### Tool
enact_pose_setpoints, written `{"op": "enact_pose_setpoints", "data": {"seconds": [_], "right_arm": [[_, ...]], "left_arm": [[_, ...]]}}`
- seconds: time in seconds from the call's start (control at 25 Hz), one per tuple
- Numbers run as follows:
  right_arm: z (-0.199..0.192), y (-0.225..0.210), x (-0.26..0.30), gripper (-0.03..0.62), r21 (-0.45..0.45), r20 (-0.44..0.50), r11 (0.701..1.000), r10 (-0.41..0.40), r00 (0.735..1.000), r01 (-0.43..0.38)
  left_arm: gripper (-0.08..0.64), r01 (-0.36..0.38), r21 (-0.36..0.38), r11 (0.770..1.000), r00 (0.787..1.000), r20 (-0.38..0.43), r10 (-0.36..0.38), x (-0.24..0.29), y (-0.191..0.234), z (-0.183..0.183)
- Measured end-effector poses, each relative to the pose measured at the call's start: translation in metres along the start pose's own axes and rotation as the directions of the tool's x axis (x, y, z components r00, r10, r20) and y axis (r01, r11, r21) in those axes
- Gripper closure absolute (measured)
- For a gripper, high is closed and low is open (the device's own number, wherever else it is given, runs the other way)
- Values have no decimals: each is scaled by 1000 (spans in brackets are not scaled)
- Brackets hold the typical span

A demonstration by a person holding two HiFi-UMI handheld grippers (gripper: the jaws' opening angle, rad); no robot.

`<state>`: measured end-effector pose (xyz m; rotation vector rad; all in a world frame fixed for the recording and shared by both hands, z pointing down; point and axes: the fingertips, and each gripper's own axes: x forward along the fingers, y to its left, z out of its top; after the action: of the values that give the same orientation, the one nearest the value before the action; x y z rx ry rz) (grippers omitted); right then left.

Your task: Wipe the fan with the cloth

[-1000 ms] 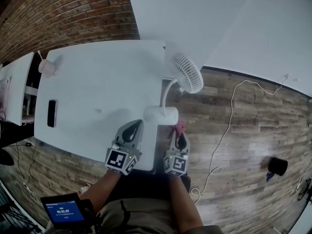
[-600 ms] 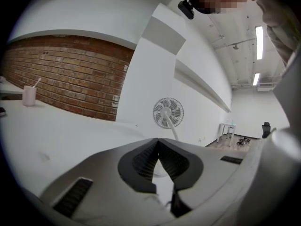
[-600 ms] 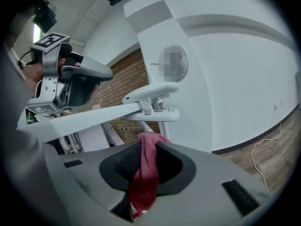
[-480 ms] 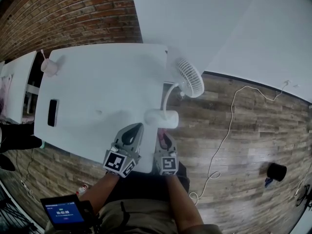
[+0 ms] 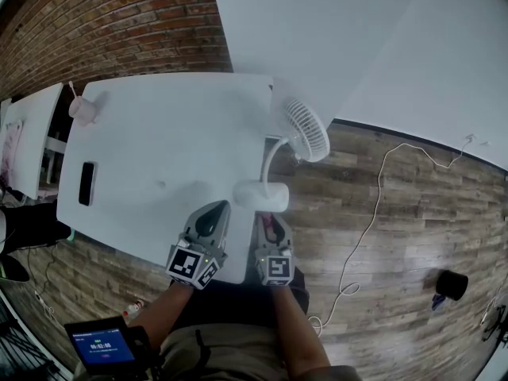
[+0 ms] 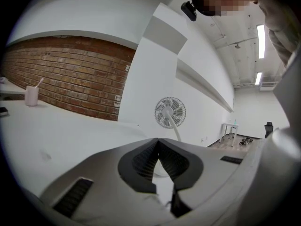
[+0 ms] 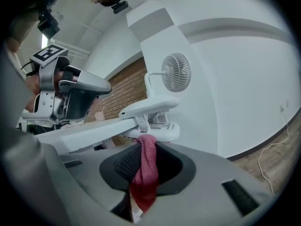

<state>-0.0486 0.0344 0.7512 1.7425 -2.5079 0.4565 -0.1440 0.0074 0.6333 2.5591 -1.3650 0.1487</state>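
- Two grippers, one loaded: your right gripper [image 7: 146, 144] pinches the pink cloth [image 7: 144, 178] between its jaws, with a fold poking past the tips.
- Your left gripper [image 6: 159, 141] has its jaws pressed together on nothing, over the near edge of the table [image 5: 159, 133].
- The fan [image 7: 175, 73] is fixed to the table's right edge. Its clamp [image 7: 151, 108] sits just ahead of the cloth, and I cannot tell whether they touch.
- From the right jaws, the round head lies ahead and higher, at the end of a curved stem [image 5: 272, 153] rising away from you.
- Your right hand is the nearer one. I'd judge the wipe calls for lifting the cloth along that stem to the head.
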Motion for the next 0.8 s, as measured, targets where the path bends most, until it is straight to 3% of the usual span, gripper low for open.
{"op": "enact_pose_setpoints", "data": {"seconds": [0.08, 0.16, 0.28, 0.4, 0.52, 0.68, 0.8], "right_arm": [[-3, -9, -4, 492, 14, 12, 999, -31, 999, 31], [-6, -32, -14, 492, 69, 29, 992, -112, 993, 110], [3, -77, -35, 494, 187, 42, 947, -275, 960, 263], [15, -95, -48, 494, 155, 49, 933, -334, 941, 323], [10, -79, -42, 494, 77, 21, 959, -276, 961, 273], [-25, -37, -23, 492, 35, -56, 992, -122, 991, 124], [-25, -3, -10, 492, -6, -65, 1000, -21, 998, 21]], "left_arm": [[540, 0, 6, 1000, 1000, -2, 0, 1, 0, 1], [540, 3, 10, 1000, 1000, -12, -3, 1, 0, 0], [540, 17, 1, 1000, 1000, -21, -17, 5, -4, 0], [540, 23, -3, 1000, 999, -31, -23, 5, -7, 2], [540, 25, -11, 1000, 999, -29, -25, 3, -13, 5], [540, 54, -8, 999, 998, -18, -54, 5, -22, 7], [540, 51, 25, 998, 999, -8, -51, 7, -18, 7]]}}
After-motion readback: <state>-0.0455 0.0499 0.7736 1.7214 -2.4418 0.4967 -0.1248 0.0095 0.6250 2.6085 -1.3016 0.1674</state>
